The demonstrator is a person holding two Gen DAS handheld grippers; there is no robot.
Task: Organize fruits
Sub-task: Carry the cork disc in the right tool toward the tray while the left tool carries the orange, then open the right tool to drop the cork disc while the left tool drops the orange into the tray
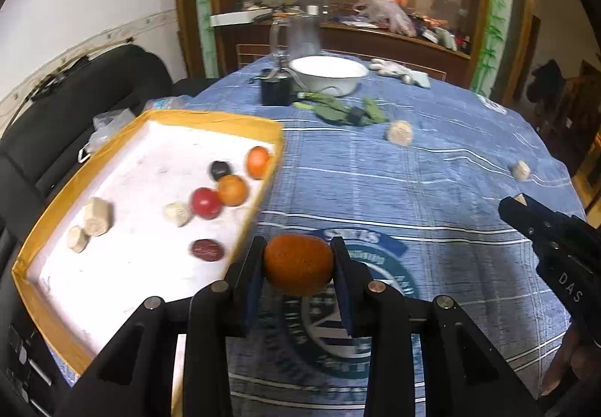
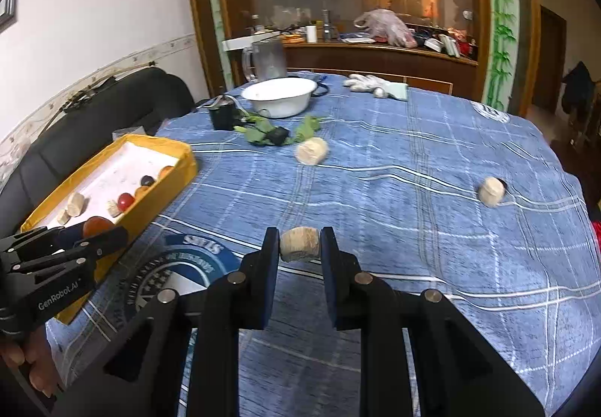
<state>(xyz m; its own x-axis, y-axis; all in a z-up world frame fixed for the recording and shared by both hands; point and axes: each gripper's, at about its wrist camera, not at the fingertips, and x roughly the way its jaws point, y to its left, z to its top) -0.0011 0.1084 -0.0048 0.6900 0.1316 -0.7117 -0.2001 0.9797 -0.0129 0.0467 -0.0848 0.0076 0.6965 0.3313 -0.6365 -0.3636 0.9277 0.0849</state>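
Note:
My left gripper (image 1: 298, 263) is shut on an orange fruit (image 1: 298, 264), held just right of the yellow box (image 1: 210, 118) over the blue cloth. Inside the box lie two orange fruits (image 1: 233, 190), a red one (image 1: 205, 203), two dark ones (image 1: 207, 250) and several pale chunks (image 1: 97, 216). My right gripper (image 2: 299, 242) is shut on a pale beige chunk (image 2: 299, 243) above the table. Two more pale chunks lie on the cloth, one (image 2: 311, 150) mid-table and one (image 2: 491, 191) to the right. The left gripper (image 2: 99, 229) shows at the left of the right wrist view.
A white bowl (image 1: 328, 73), a glass mug (image 2: 265, 58), a black box (image 1: 276, 90), green leaves (image 1: 330, 109) and white gloves (image 2: 370, 83) sit at the far end of the table. A dark sofa (image 1: 75, 98) stands left of the table. A hand (image 2: 26, 360) grips the left tool.

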